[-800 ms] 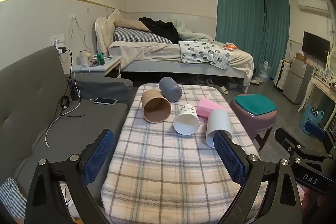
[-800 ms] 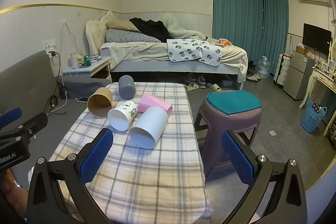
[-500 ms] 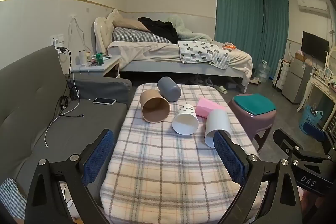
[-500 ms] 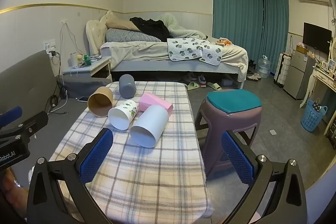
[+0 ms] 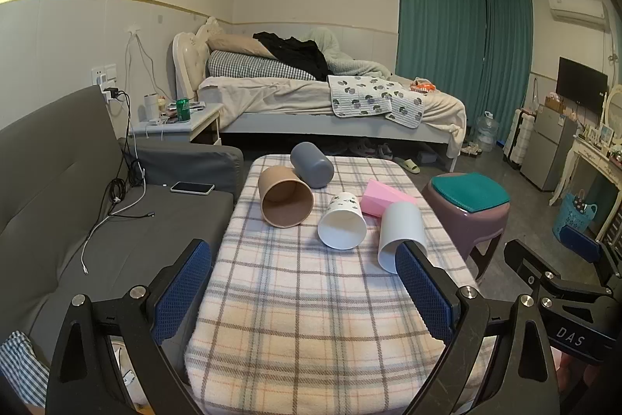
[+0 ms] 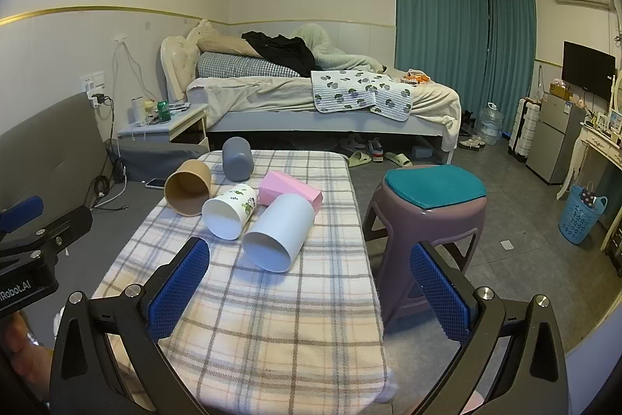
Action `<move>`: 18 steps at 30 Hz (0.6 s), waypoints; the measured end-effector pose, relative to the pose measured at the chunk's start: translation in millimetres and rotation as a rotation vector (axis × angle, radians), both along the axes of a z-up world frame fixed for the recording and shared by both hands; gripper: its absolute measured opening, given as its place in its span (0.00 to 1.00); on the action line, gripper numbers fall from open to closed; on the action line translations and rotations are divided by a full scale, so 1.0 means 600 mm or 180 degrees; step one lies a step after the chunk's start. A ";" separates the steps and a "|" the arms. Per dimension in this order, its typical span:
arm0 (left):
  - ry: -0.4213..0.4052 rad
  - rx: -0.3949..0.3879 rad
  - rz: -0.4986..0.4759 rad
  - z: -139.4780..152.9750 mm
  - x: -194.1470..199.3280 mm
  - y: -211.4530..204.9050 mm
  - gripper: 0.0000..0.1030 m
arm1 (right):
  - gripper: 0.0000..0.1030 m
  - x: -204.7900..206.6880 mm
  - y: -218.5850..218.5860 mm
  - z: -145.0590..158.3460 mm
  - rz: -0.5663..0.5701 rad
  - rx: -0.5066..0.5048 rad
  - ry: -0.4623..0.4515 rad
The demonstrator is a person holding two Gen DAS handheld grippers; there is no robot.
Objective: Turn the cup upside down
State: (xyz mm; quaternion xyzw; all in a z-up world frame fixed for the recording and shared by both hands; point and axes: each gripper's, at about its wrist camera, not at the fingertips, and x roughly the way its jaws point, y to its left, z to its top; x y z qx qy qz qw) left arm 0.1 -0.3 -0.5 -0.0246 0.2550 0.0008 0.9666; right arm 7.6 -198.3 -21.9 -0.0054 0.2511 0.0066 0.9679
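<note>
Both units released: left hand-held gripper (image 5: 303, 294) and right hand-held gripper (image 6: 311, 292) hover wide open, empty, above the near end of the plaid-covered surface (image 6: 272, 317). White cup (image 6: 278, 232) lies on its side, mouth toward the cameras, long axis running away. Leaf-print cup (image 6: 229, 211), brown cup (image 6: 188, 187), grey cup (image 6: 237, 158) and pink box (image 6: 289, 189) crowd beside it, possibly touching. Purple stool (image 6: 423, 212) stands alongside.
</note>
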 end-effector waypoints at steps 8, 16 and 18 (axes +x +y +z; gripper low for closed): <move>0.0000 0.0000 -0.0005 0.000 0.000 0.000 0.96 | 1.00 -0.002 0.005 -0.003 0.0000 0.0003 -0.0006; 0.0003 0.0002 -0.0004 0.000 0.000 0.000 0.96 | 1.00 -0.004 0.011 -0.001 0.0005 -0.0003 -0.0009; 0.0003 0.0008 -0.0004 0.000 0.000 0.000 0.96 | 1.00 -0.006 0.011 -0.003 0.0005 -0.0007 -0.0007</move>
